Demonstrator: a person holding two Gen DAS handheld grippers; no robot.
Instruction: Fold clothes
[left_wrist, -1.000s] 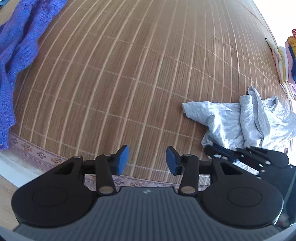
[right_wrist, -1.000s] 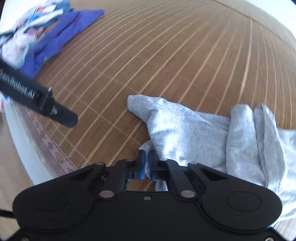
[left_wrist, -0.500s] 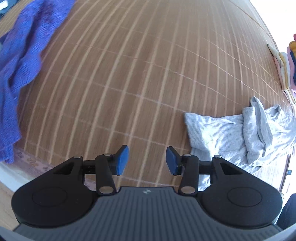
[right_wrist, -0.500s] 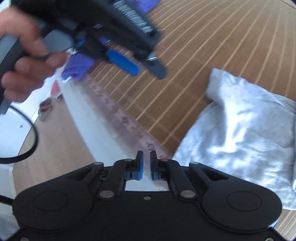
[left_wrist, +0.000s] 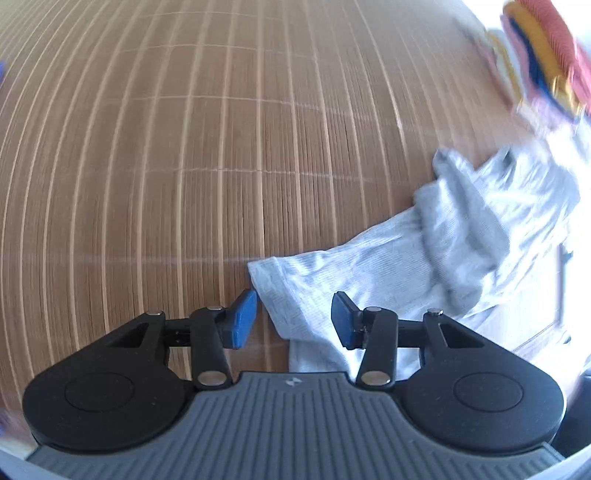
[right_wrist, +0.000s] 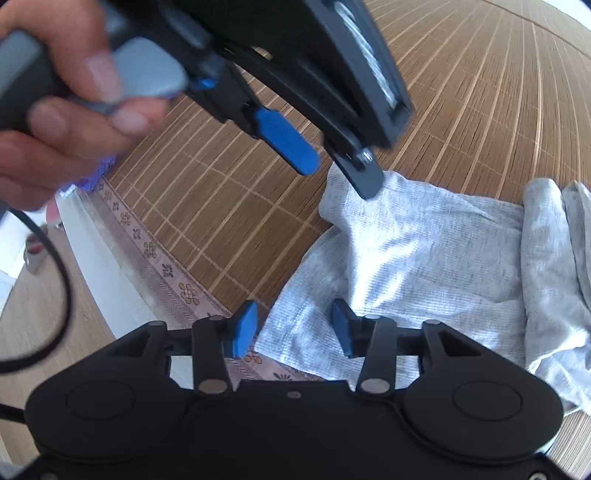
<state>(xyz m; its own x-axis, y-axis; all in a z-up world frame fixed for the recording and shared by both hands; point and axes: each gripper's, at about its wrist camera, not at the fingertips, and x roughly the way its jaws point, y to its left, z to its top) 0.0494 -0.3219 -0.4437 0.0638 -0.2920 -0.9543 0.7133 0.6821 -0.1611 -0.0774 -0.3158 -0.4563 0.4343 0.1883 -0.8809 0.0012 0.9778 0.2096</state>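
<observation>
A crumpled light grey garment (left_wrist: 436, 258) lies on the bamboo mat (left_wrist: 184, 147). My left gripper (left_wrist: 293, 319) is open, with the garment's near left corner lying between its blue pads. In the right wrist view the same garment (right_wrist: 424, 266) fills the right half, and my right gripper (right_wrist: 293, 326) is open over its near edge at the mat's border. The left gripper (right_wrist: 332, 162) also shows there from the side, open, its tips just above the garment's far corner, held by a hand (right_wrist: 55, 122).
A blurred stack of folded colourful clothes (left_wrist: 543, 59) sits at the mat's far right. The mat's patterned border (right_wrist: 159, 258) and a white edge (right_wrist: 99, 266) run along the left, with wooden floor (right_wrist: 22, 325) beyond. A bit of purple fabric (right_wrist: 92, 177) lies under the hand.
My right gripper has opened; it was shut. My left gripper has moved right, so the grey garment's corner now lies between its pads. The purple garment has left the left wrist view.
</observation>
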